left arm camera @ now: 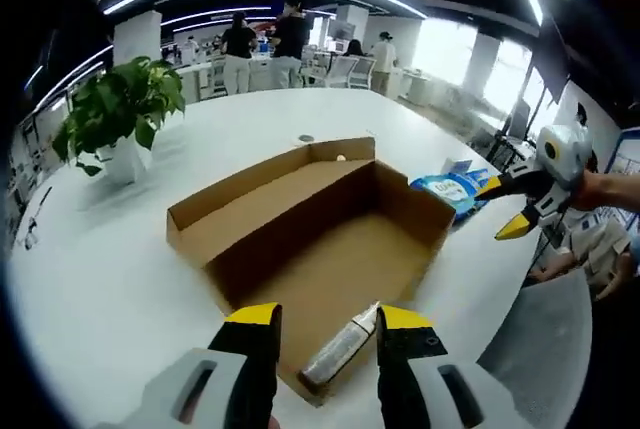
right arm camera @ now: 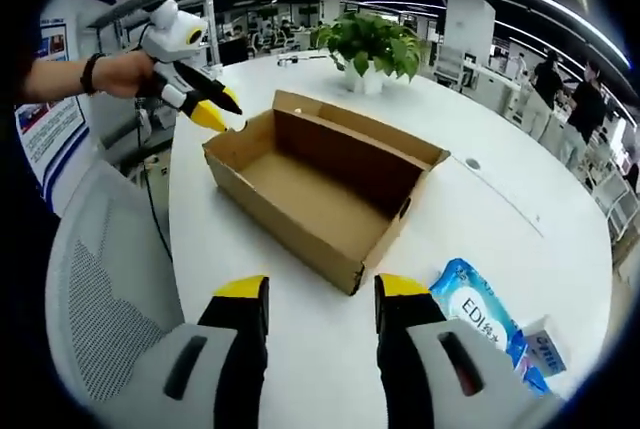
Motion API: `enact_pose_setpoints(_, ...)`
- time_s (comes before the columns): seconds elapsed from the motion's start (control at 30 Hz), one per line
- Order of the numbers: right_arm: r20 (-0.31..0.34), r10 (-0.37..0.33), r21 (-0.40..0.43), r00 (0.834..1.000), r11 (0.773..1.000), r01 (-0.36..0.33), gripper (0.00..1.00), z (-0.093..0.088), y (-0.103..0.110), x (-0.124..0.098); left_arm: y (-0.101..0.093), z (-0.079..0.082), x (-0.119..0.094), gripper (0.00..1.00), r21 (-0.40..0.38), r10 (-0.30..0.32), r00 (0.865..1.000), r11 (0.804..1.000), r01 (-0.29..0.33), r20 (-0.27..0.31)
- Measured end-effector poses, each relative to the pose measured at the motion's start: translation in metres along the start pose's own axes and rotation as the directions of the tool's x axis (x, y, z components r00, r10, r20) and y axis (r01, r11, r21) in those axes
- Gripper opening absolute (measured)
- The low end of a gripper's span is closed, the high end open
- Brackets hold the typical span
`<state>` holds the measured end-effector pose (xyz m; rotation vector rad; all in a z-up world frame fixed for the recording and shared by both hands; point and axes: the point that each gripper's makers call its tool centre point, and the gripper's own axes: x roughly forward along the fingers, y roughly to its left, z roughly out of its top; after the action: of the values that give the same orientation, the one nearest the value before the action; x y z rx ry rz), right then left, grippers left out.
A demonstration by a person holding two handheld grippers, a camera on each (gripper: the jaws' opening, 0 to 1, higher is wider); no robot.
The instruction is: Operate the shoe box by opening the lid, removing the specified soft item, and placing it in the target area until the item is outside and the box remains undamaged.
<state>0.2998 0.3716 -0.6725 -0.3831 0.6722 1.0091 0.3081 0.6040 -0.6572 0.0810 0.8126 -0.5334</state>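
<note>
potted plant (left arm camera: 118, 114) on white table (left arm camera: 100, 279), grey mesh chair (right arm camera: 110, 329), people standing behind

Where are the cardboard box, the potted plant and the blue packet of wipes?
cardboard box (right arm camera: 300, 204): right gripper view, on its bare inner floor.
potted plant (left arm camera: 115, 104): left gripper view, on its green leaves.
blue packet of wipes (right arm camera: 475, 314): right gripper view, on its printed top face.

You see a matt brown cardboard shoe box (left arm camera: 300, 219) on a smooth, glossy white table (left arm camera: 110, 279), beside a shiny plastic wipes pack (right arm camera: 475, 314).
</note>
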Motion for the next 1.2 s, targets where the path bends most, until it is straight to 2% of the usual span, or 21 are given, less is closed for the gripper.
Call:
enact_pose_setpoints(0.1,0.013,-0.024,0.041,1.000,0.999,0.023,0.42,-0.005,-0.006,-0.007,0.003,-0.002,0.009,0.39,0.035,-0.001,0.999,0.999,0.002,-0.038)
enact_pose_setpoints(0.33,0.051,-0.081,0.104,0.995,0.992,0.075,0.43,-0.007,-0.018,-0.029,-0.001,-0.011,0.031,0.39,0.129,-0.040,0.991,0.990,0.057,-0.128)
enact_pose_setpoints(0.43,0.067,-0.117,0.136,0.991,0.985,0.107,0.44,-0.009,-0.023,-0.041,-0.001,-0.019,0.040,0.39,0.189,-0.046,0.983,0.979,0.080,-0.180)
enact_pose_setpoints(0.57,0.076,-0.164,0.171,0.983,0.974,0.149,0.43,-0.016,-0.030,-0.053,-0.001,-0.024,0.050,0.39,0.216,-0.061,0.974,0.970,0.110,-0.218)
enact_pose_setpoints(0.67,0.085,-0.188,0.201,0.978,0.965,0.168,0.43,-0.019,-0.034,-0.061,0.001,-0.028,0.054,0.39,0.287,-0.049,0.966,0.950,0.123,-0.253)
enact_pose_setpoints(0.8,0.088,-0.218,0.233,0.972,0.953,0.193,0.43,-0.026,-0.037,-0.072,-0.005,-0.039,0.063,0.39,0.390,-0.073,0.945,0.899,0.200,-0.318)
enact_pose_setpoints(0.87,0.092,-0.234,0.247,0.968,0.947,0.206,0.43,-0.027,-0.038,-0.078,-0.009,-0.042,0.066,0.38,0.415,-0.086,0.937,0.880,0.230,-0.338)
enact_pose_setpoints(0.93,0.097,-0.249,0.259,0.964,0.941,0.217,0.43,-0.027,-0.038,-0.083,-0.011,-0.043,0.070,0.38,0.424,-0.097,0.932,0.871,0.249,-0.349)
enact_pose_setpoints(1.2,0.099,-0.273,0.287,0.957,0.929,0.235,0.43,-0.033,-0.033,-0.095,-0.017,-0.043,0.084,0.40,0.394,-0.177,0.901,0.853,0.341,-0.396)
